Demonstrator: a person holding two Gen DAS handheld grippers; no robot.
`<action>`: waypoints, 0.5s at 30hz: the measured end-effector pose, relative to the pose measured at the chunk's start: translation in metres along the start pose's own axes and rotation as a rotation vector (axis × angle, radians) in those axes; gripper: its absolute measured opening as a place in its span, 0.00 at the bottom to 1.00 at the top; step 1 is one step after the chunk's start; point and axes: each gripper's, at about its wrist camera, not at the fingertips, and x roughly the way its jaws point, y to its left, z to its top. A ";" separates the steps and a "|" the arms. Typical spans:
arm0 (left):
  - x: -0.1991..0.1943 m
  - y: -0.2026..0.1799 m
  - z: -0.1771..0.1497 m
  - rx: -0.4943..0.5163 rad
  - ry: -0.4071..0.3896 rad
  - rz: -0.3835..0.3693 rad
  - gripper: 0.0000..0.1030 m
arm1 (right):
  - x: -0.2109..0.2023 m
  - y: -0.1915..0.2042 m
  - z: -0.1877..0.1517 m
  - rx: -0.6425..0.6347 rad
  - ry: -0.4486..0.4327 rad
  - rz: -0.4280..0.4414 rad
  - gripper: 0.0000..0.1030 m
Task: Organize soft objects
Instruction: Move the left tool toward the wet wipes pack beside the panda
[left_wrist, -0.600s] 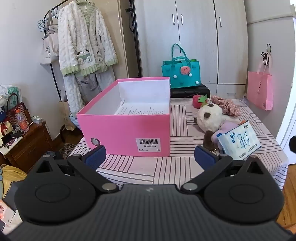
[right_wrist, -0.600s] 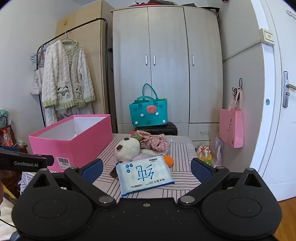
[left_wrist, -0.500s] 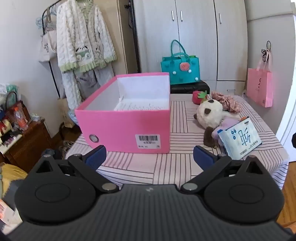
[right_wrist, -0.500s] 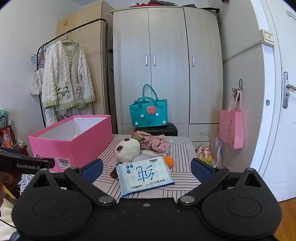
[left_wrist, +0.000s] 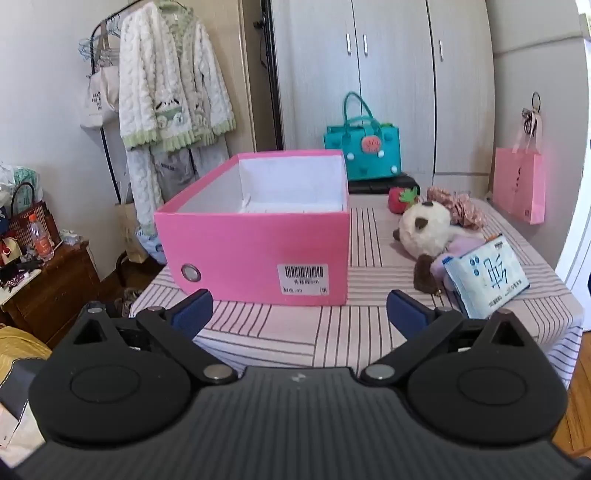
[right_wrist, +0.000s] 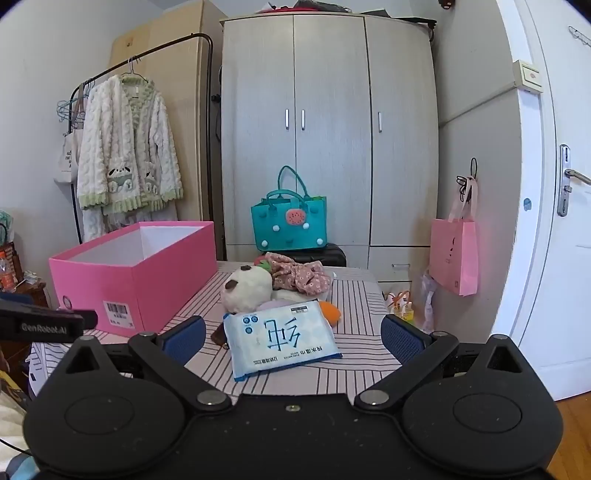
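An open pink box (left_wrist: 255, 229) (right_wrist: 140, 273) stands on the left of a striped table (left_wrist: 332, 332). To its right lie a white plush panda (left_wrist: 424, 225) (right_wrist: 245, 288), a red strawberry plush (left_wrist: 400, 194), a floral pink scrunchie (left_wrist: 458, 206) (right_wrist: 299, 275), an orange plush piece (right_wrist: 330, 312) and a blue tissue pack (left_wrist: 487, 275) (right_wrist: 282, 338). My left gripper (left_wrist: 299, 314) is open and empty, in front of the box. My right gripper (right_wrist: 291, 338) is open and empty, just short of the tissue pack. The left gripper's side shows in the right wrist view (right_wrist: 44, 325).
A teal handbag (right_wrist: 288, 221) sits behind the table before a wardrobe (right_wrist: 328, 129). A pink paper bag (right_wrist: 452, 262) hangs at the right wall. A clothes rack with a white cardigan (left_wrist: 170, 85) and a wooden side table (left_wrist: 44, 288) stand at the left.
My left gripper has moved lower and closer to the pink box, which now looks larger and hides more of its inside. The right gripper has barely moved.
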 end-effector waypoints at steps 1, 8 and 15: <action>0.000 0.001 0.000 -0.003 -0.012 -0.002 1.00 | 0.000 0.000 0.000 -0.002 0.001 -0.001 0.99; -0.007 0.002 -0.001 -0.008 -0.067 -0.023 1.00 | -0.002 -0.003 -0.004 0.016 -0.003 -0.009 1.00; -0.006 0.001 -0.003 -0.003 -0.066 -0.031 1.00 | -0.003 -0.012 -0.007 0.078 -0.014 -0.014 1.00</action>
